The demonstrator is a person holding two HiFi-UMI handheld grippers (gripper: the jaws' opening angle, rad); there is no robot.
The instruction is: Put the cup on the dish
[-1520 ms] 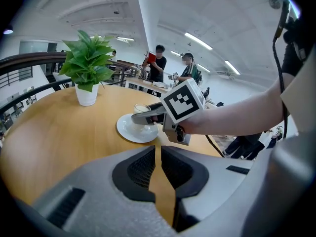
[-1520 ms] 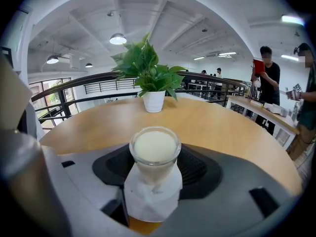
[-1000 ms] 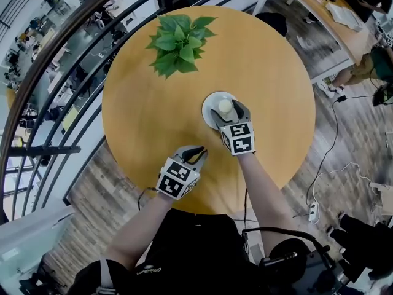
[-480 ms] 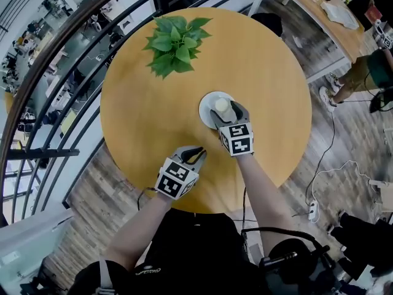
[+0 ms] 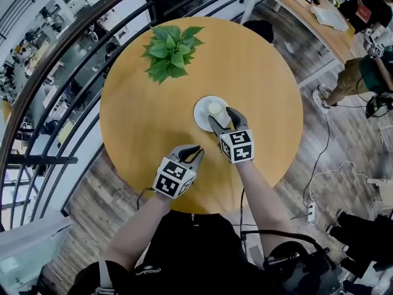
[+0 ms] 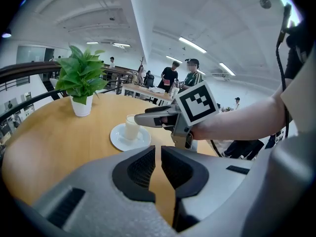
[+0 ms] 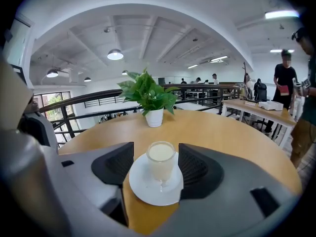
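Observation:
A small glass cup (image 5: pixel 215 109) of pale liquid stands upright on a white dish (image 5: pixel 201 118) near the middle of the round wooden table (image 5: pixel 264 72). My right gripper (image 5: pixel 221 117) reaches over the dish from the near side. In the right gripper view the cup (image 7: pixel 161 159) stands on the dish (image 7: pixel 153 190) between the right gripper's (image 7: pixel 155 166) jaws. They are closing, with a gap on each side of the cup. My left gripper (image 5: pixel 196 150) hovers shut over the table's near part, holding nothing. The left gripper view shows the cup (image 6: pixel 131 127) ahead of it.
A potted green plant (image 5: pixel 169 51) stands at the table's far left side. A dark metal railing (image 5: pixel 80 72) curves round the table's left. Desks and people are at the far right, and a cable and power strip (image 5: pixel 310 211) lie on the wooden floor.
The right gripper has drawn back a little toward me, so the cup now sits nearer its fingertips, and its jaws have narrowed. The cup stays on the dish. The left gripper has barely moved.

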